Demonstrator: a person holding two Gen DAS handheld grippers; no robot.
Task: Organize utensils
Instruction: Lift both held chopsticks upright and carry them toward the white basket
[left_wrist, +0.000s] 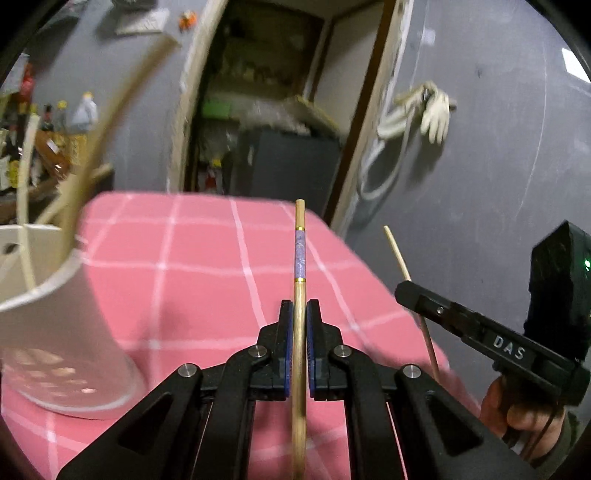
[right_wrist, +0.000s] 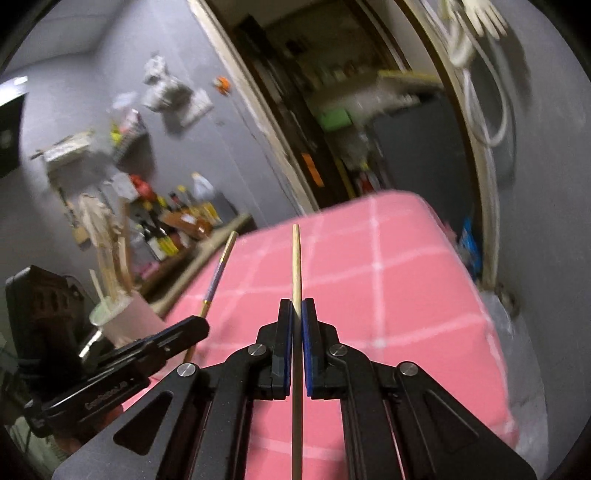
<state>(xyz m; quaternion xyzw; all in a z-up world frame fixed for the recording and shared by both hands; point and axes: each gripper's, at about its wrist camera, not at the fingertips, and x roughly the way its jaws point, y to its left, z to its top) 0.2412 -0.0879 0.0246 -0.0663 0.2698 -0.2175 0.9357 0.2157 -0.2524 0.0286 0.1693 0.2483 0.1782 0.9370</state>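
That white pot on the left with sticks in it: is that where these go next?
Probably. The left tool grips a decorated chopstick, and the white holder stands just left, already holding sticks. I'd swing left over its rim.

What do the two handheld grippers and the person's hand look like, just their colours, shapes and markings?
Both the left gripper and the right gripper are matte black linkages with silver pivot pins and blue finger pads. The right gripper's side shows white letters "DAS" and a green light on its black block. The bare hand shows a grey-green sleeve.
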